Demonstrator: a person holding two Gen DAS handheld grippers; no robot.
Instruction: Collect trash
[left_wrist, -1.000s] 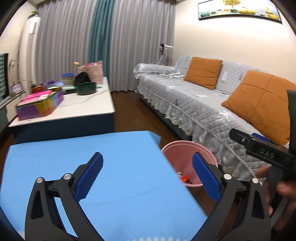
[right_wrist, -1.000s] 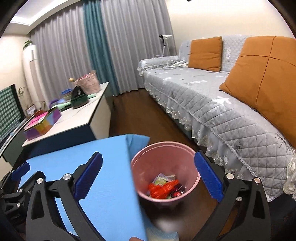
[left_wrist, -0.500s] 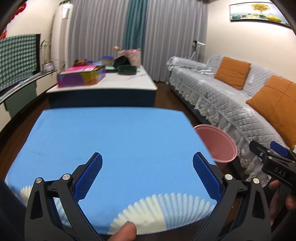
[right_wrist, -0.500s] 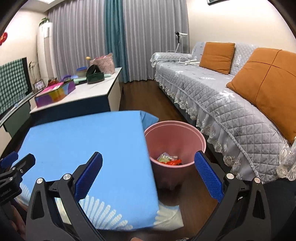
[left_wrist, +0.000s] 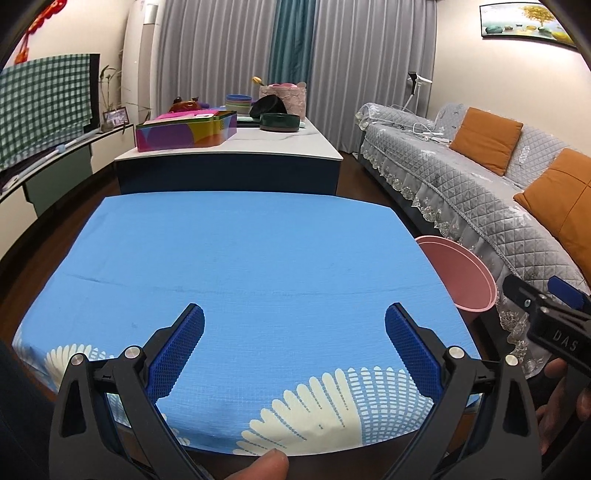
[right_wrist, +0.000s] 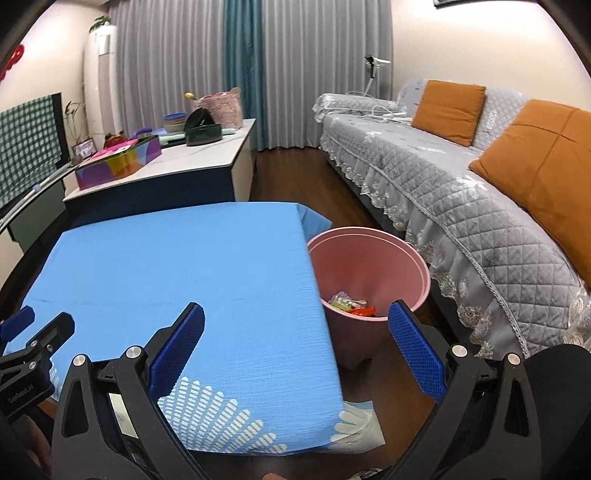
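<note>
Both grippers stand empty with jaws spread wide: the left gripper (left_wrist: 293, 334) fills the bottom of its frame, hanging over the near edge of the cloth (left_wrist: 236, 258), and the right gripper (right_wrist: 295, 334) sits at the bottom of its own, straddling the cloth's right edge and the bin (right_wrist: 373, 258). Nothing is pinched in either pair. The blue cloth looks bare from front to back in both views, so I'd judge the sensible move is a slow sweep of the cloth and the floor around it before either jaw closes, keeping the right gripper near the bin for a short drop. Trash (right_wrist: 351, 306) lies at the bottom of the pink bin, lower centre-right of the right view: some bright wrappers, red-orange and pale, too small to name. From the left view only the bin's rim shows at right, contents hidden.
</note>
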